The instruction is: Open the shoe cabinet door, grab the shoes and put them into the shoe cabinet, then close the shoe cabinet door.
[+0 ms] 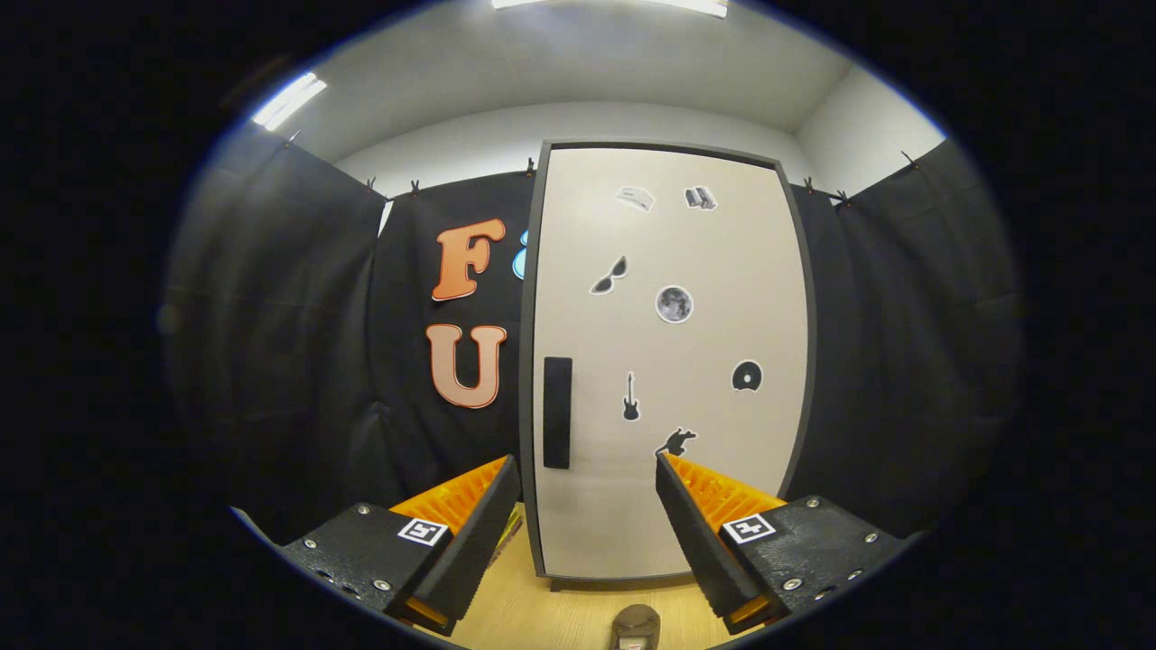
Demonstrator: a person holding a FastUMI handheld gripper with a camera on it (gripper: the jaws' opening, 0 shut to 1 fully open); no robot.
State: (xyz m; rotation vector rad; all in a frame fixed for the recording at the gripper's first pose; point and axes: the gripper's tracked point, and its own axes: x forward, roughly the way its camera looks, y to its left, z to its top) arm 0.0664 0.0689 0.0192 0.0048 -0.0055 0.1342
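Wooden floor (506,614), cabinet door (668,361) closed (stickers on it); tongs (587,469) wide open, empty.

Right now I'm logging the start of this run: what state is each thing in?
Shoe cabinet door: shut, flush in its dark frame.
Door handle: untouched, ahead of the fingers.
Gripper: open, fingers spread, holding nothing.
Shoe: on the wooden floor between the fingers, not yet grabbed.
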